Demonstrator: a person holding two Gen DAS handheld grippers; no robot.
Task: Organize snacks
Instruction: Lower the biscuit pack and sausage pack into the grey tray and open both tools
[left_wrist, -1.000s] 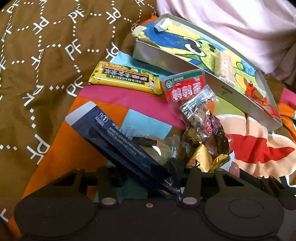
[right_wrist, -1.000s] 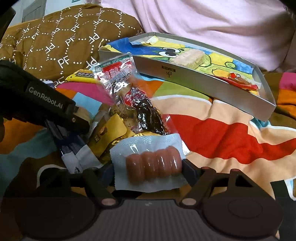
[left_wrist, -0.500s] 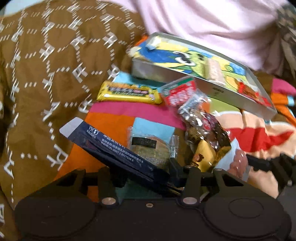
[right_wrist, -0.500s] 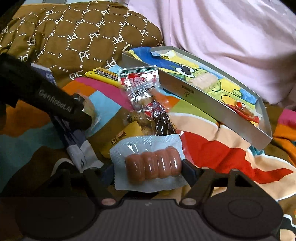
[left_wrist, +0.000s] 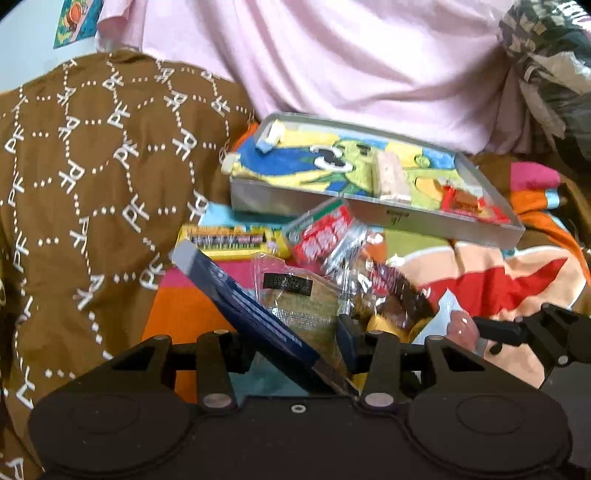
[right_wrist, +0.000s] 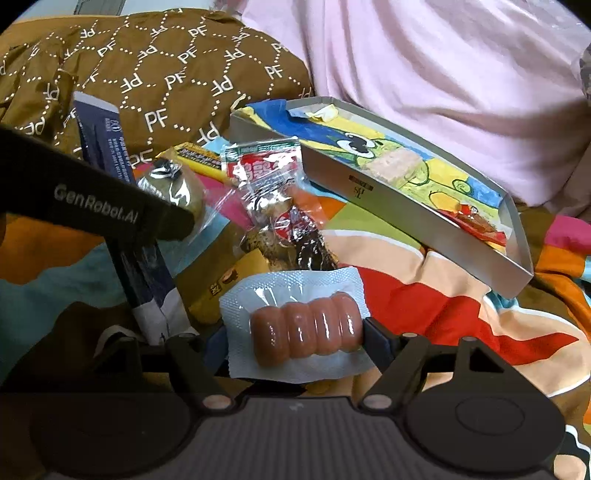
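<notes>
Bedspread (right_wrist: 461, 295): snacks piled at 10 o'clock of sausages.
Change: both packets now lifted nearer tray (right_wrist: 369, 192).
Left gripper (left_wrist: 295, 332): clamps sachet (left_wrist: 251, 306).
Right gripper (right_wrist: 295, 332): clamps sausages (right_wrist: 306, 328).
Meaning: tray drop-off next.

Left gripper (left_wrist: 295, 338) – jaws clamped on a dark blue packet (left_wrist: 255, 314). Right gripper (right_wrist: 295, 332) – jaws clamped on a sausage pack (right_wrist: 295, 325), pointing downward.

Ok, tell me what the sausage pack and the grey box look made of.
Sausage pack: glossy clear plastic film over a pale backing, judging by the glare on the sausages and the crimped edge. Grey box: probably matte cardboard, given its thin flat walls and dull surface; metal can't be ruled out.
</notes>
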